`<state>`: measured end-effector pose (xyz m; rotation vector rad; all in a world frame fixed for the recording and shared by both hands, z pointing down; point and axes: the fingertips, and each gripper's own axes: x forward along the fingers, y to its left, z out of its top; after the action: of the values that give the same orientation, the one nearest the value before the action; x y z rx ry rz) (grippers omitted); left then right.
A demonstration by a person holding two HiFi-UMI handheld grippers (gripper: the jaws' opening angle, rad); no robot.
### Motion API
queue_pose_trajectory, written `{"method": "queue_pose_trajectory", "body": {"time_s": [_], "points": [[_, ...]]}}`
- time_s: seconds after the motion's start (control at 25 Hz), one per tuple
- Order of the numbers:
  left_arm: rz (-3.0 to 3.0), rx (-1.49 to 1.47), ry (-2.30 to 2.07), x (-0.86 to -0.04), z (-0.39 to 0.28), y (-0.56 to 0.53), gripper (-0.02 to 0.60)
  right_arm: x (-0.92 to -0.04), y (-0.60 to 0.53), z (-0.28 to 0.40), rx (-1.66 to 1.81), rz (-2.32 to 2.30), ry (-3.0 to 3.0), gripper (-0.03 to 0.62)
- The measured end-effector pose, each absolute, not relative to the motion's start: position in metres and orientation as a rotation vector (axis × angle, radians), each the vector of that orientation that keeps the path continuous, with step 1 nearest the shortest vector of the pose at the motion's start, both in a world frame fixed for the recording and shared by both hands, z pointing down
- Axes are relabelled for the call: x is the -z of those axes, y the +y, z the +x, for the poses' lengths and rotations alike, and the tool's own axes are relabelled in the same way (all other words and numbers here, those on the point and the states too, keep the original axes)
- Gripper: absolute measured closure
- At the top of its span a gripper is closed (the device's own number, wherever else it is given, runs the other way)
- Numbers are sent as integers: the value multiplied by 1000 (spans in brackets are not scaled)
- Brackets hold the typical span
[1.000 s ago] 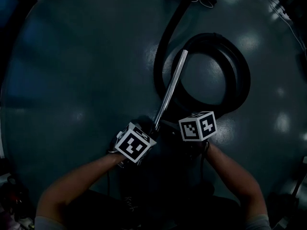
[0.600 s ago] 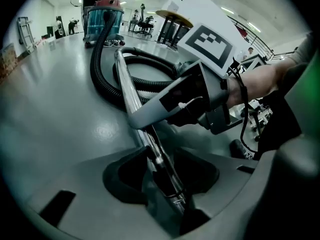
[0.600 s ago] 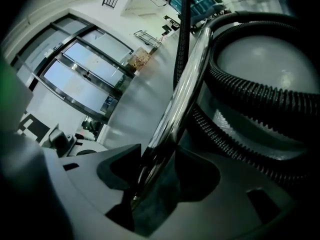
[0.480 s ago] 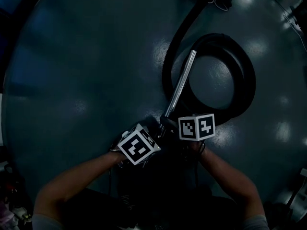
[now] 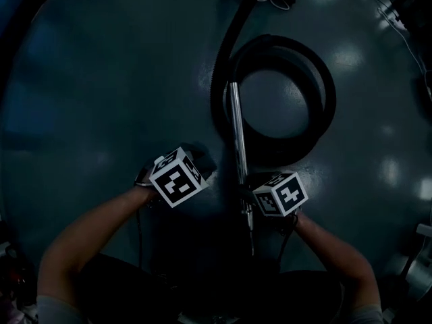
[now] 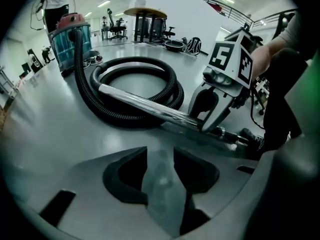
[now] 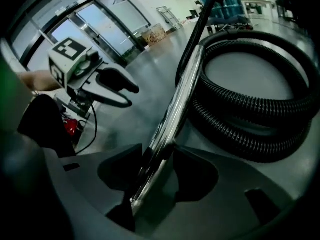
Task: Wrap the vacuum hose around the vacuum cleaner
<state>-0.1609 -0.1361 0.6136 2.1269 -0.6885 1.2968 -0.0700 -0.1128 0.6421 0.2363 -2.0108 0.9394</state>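
Two grippers, one grip: hose not yet around the vacuum cleaner

Only the right gripper (image 7: 159, 153) has hold of anything. Its pads pinch the metal tube (image 5: 235, 130) close to the tube's near end. They have just been closing a little further on it, probably to firm up the hold before the tube is carried. Gripping so near the end likely gives the person a long lever for steering the hose (image 5: 325, 96), which joins the tube at its far end.

From that far end the hose curls into one loose loop on the floor (image 5: 101, 100), on the tube's right side. It then runs on past the tube's far end to the vacuum cleaner (image 6: 71, 38), which stands well beyond it. None of the hose lies around the machine yet, so the wrapping looks barely begun.

Off to the tube's left, apart from it, the left gripper (image 6: 160, 151) hangs with its fingers spread and only bare floor between them. It seems kept free to catch a stretch of hose once the tube is brought toward the machine.
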Motion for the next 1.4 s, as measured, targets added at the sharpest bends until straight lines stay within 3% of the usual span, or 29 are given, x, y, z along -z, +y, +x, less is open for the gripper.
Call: {"method": "queue_pose_trajectory", "body": {"time_s": [0.68,1.12,1.4], "points": [[2133,-1611,-560,-545,-67,-199,413,-625,-185,112,-321,109,-1892,432],[2123,-1747,-556,-511,-67,-231,413,-625,-239,158,-89,29,-1828,447],[2263,-1722,-504,-551,-39,-269,411,-626,-284,177,0,24,-1763,457]]}}
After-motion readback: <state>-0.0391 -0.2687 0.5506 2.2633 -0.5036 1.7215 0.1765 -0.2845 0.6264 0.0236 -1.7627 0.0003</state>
